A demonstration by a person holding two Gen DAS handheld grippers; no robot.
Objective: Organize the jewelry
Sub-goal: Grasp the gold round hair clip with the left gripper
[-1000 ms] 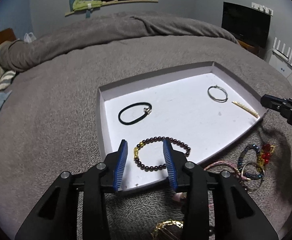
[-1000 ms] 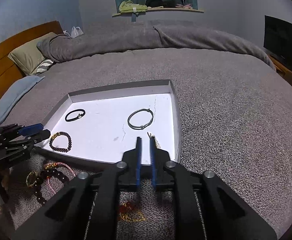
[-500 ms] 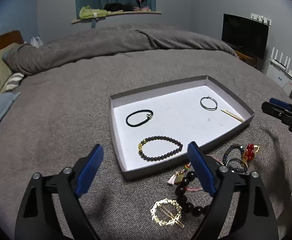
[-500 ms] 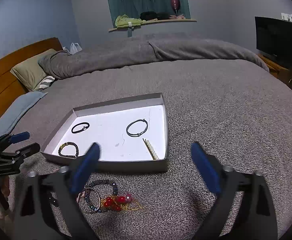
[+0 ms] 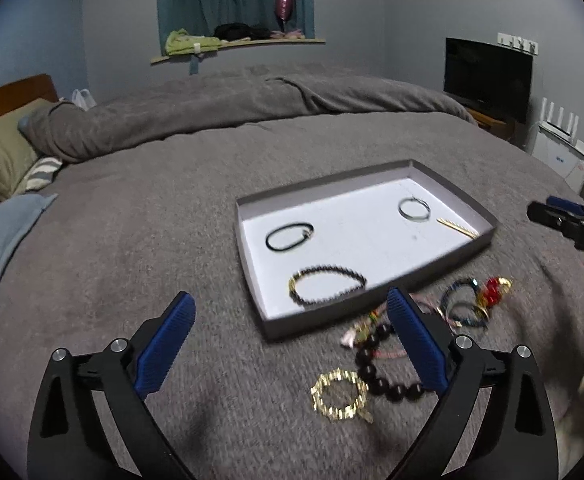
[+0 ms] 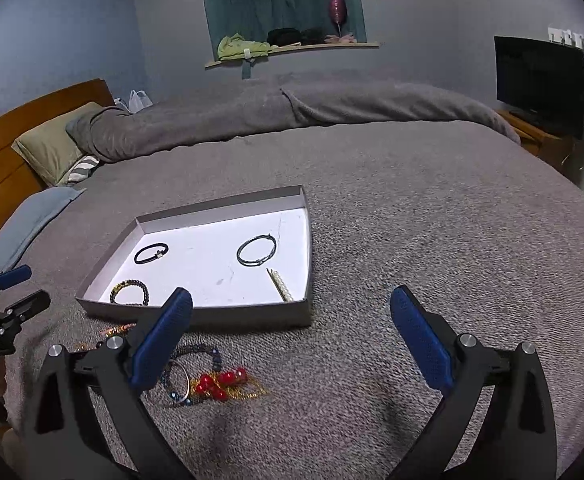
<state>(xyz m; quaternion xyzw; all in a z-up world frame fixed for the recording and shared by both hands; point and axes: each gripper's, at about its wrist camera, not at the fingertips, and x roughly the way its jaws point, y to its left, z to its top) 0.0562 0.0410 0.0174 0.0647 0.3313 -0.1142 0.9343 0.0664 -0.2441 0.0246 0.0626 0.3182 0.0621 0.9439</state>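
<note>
On the grey bed cover [image 6: 412, 240] lies a shallow tray [image 6: 195, 314] with a white floor, a little left of the middle in the right wrist view. Four pieces are already laid in it, each apart from the others, probably so that they do not tangle: a black band [image 6: 151, 253] at the tray's upper left, a thin wire bangle [image 6: 256, 251] in the middle right, a gold pin [image 6: 280, 284] near the right wall, and a dark bead bracelet [image 6: 129, 292] in the lower left corner. The pieces not yet sorted lie on the cover just in front of the tray. In the left wrist view, low and right of the middle, I see a gold ring-shaped clip [image 5: 340, 396], a bracelet of big black beads [image 5: 376, 364] touching it, and pink cords [image 5: 372, 322] beside. Further right there is a heap of blue bangles [image 5: 462, 306] with a red bead charm [image 5: 492, 286]. The left gripper [image 5: 289, 346] is spread wide and holds nothing; it hangs above the clip and the big beads, so I judge one of them is its next pick. The right gripper [image 6: 292, 344] is also wide open and empty, and the red and blue heap [image 6: 211, 384] lies beside its left finger [image 6: 159, 344], likely its own next target.
</note>
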